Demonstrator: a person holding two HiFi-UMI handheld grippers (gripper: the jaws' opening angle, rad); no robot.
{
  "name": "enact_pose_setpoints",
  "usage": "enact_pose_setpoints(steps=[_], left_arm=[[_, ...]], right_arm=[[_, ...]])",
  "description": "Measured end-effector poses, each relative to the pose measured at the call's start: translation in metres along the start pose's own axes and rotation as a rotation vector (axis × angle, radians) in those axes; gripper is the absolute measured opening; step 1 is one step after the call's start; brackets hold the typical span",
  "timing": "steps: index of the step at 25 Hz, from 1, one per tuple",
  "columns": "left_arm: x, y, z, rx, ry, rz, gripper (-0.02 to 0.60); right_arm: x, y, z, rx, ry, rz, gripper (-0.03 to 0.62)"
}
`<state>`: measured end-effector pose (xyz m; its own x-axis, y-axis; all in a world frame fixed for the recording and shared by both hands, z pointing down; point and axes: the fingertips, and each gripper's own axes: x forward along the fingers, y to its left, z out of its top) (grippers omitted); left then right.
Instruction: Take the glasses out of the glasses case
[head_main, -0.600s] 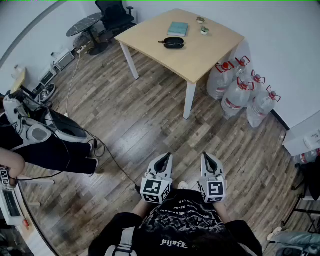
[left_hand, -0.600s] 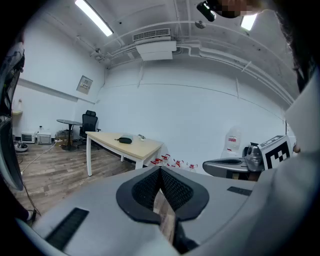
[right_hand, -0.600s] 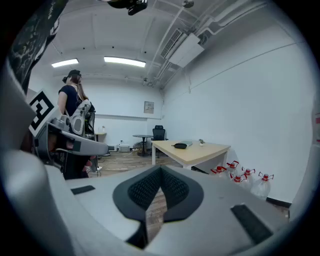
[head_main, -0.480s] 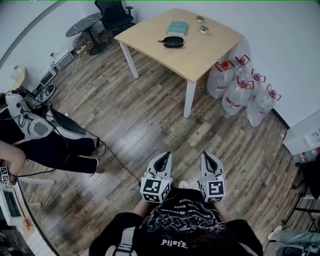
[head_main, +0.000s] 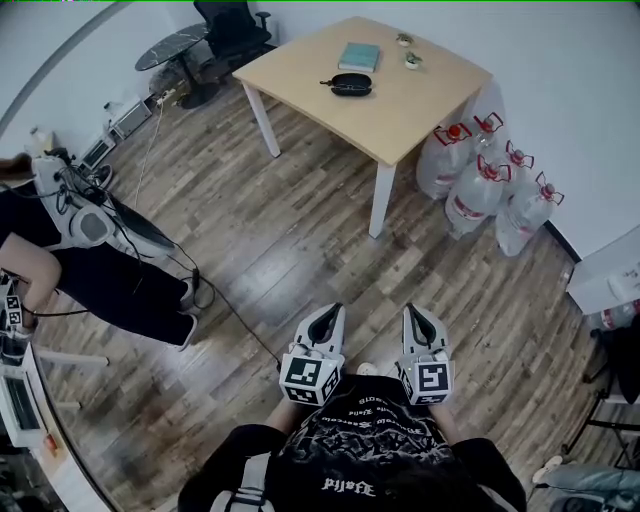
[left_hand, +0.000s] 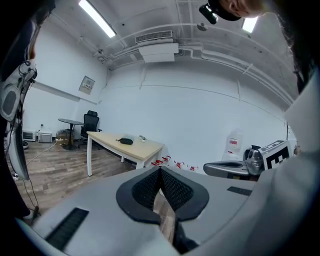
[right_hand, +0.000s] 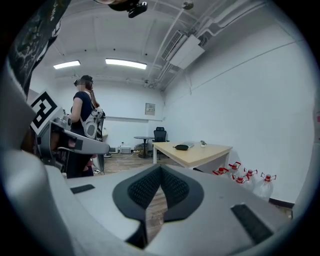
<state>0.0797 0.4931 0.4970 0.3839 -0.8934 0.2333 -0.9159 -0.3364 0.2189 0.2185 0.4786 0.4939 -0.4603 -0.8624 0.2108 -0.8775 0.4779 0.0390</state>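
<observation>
The left gripper (head_main: 329, 313) and the right gripper (head_main: 414, 313) sit side by side over the floor (head_main: 280, 230). Both have their jaws pressed together with nothing in them. The black case (head_main: 351, 84) lies on the counter (head_main: 410, 110), far from both.

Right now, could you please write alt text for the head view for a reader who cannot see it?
A person holds the left claw and right claw, both shut and empty, side by side over a wood floor. Well ahead, a pale table bears a black glasses case and teal book; water bottles stand beside it.
</observation>
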Motion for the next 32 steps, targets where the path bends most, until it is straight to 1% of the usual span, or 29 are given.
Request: enact_pose_setpoints(steps=[3, 5, 7, 8, 9, 10, 11, 12, 13, 14, 15, 16, 19, 24, 32], left_arm=[[-0.001, -0.001, -0.006, 0.002, 0.015, -0.009, 0.003], [-0.003, 0.000, -0.008, -0.006, 0.013, -0.004, 0.003], [-0.004, -0.002, -0.010, -0.013, 0.020, -0.015, 0.006], [-0.004, -0.004, -0.012, -0.013, 0.031, -0.032, 0.008], [-0.004, -0.006, -0.014, -0.012, 0.041, -0.051, 0.017], [-0.005, -0.007, -0.015, -0.011, 0.048, -0.067, 0.042], [-0.006, -0.008, -0.015, -0.012, 0.050, -0.077, 0.083], [-0.007, -0.008, -0.015, -0.015, 0.049, -0.082, 0.151], [-0.008, -0.007, -0.014, -0.019, 0.045, -0.080, 0.204], [-0.009, -0.005, -0.013, -0.023, 0.038, -0.072, 0.232], [-0.010, -0.002, -0.012, -0.027, 0.032, -0.063, 0.242], [-0.010, 0.000, -0.012, -0.031, 0.029, -0.060, 0.252], [-0.011, 0.003, -0.009, -0.047, 0.026, -0.071, 0.253], [-0.011, 0.017, 0.000, -0.047, 0.010, -0.047, 0.259], [-0.013, 0.049, 0.002, -0.039, 0.012, -0.080, 0.264]], right_arm=[[-0.002, -0.001, 0.000, 0.025, -0.014, 0.008, 0.008], [-0.003, -0.002, 0.000, 0.039, -0.019, 0.008, 0.074], [-0.005, -0.005, 0.000, 0.046, -0.023, -0.003, 0.074], [-0.006, -0.005, 0.001, 0.052, -0.025, -0.004, 0.074], [-0.007, -0.005, 0.001, 0.061, -0.026, 0.001, 0.110], [-0.008, -0.004, 0.001, 0.069, -0.027, 0.006, 0.184], [-0.008, -0.003, 0.002, 0.074, -0.028, 0.006, 0.198], [-0.009, -0.003, 0.002, 0.076, -0.028, 0.000, 0.198], [-0.009, -0.003, 0.001, 0.075, -0.026, -0.006, 0.198], [-0.009, -0.003, 0.001, 0.073, -0.023, -0.009, 0.244], [-0.009, -0.002, 0.000, 0.069, -0.019, -0.012, 0.267], [-0.009, -0.002, -0.001, 0.063, -0.017, -0.014, 0.267], [-0.007, 0.001, 0.000, 0.048, -0.016, -0.016, 0.267], [0.001, 0.011, 0.002, 0.046, -0.014, -0.022, 0.267], [0.021, 0.042, -0.006, 0.039, 0.014, -0.028, 0.267]])
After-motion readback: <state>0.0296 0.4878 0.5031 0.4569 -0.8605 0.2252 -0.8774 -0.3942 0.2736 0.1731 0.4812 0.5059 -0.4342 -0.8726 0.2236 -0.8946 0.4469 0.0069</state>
